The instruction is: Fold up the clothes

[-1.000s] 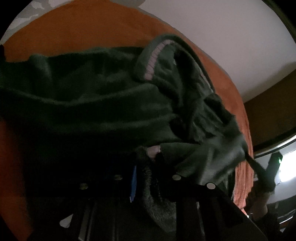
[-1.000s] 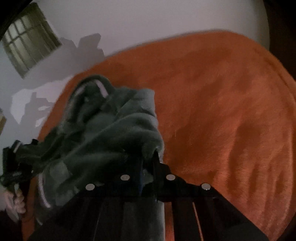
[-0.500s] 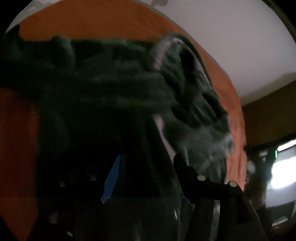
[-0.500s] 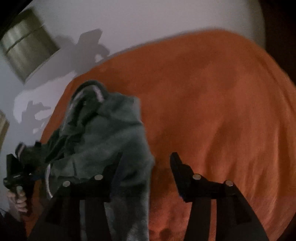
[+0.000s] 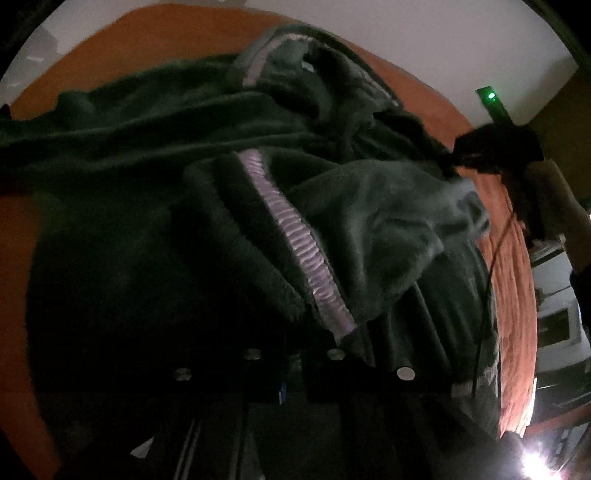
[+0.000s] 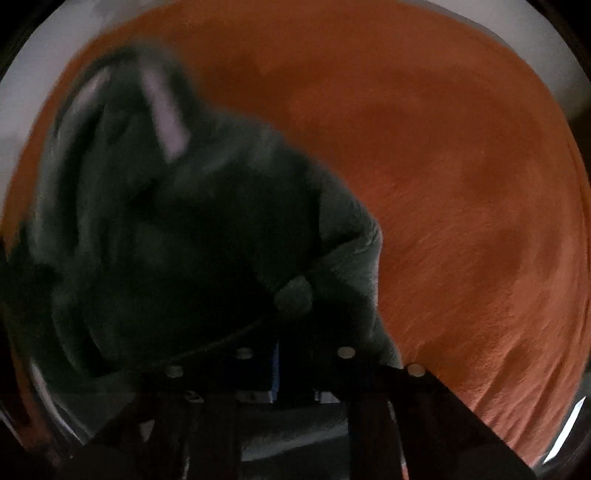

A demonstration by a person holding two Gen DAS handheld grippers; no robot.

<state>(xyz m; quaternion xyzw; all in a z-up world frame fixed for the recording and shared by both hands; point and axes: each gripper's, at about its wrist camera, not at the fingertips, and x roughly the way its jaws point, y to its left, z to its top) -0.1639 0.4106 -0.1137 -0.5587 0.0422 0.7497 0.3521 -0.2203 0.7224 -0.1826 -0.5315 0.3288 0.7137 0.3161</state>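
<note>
Nearest the left camera, the left tongs point(image 5: 295, 354) are closed tight, with dark green fleece bunched right at their tips; the gloom there hides whether the fabric is truly pinched, though the cloth drapes straight off them. One garment fills this view: a dark green fleece robe point(image 5: 177, 192) edged with a pale lilac satin trim point(image 5: 295, 236), a strip of which runs from the tips up across the folds. A second stretch of the same trim shows at the far collar. The robe lies heaped on an orange blanket point(image 5: 122, 44) covering a bed, with a white wall point(image 5: 424, 33) beyond.

Farther off at the right edge of this view, the right tongs point(image 5: 452, 164) grip the robe's far corner, held by a hand point(image 5: 546, 192), with a green light on the device above.

In the right wrist view, the right tongs point(image 6: 295, 354) are closing, a fold of green fleece point(image 6: 295, 295) bunched between their tips. The picture is blurred. The robe sits to the left; bare orange blanket point(image 6: 443, 166) spreads to the right.

No containers are visible.
</note>
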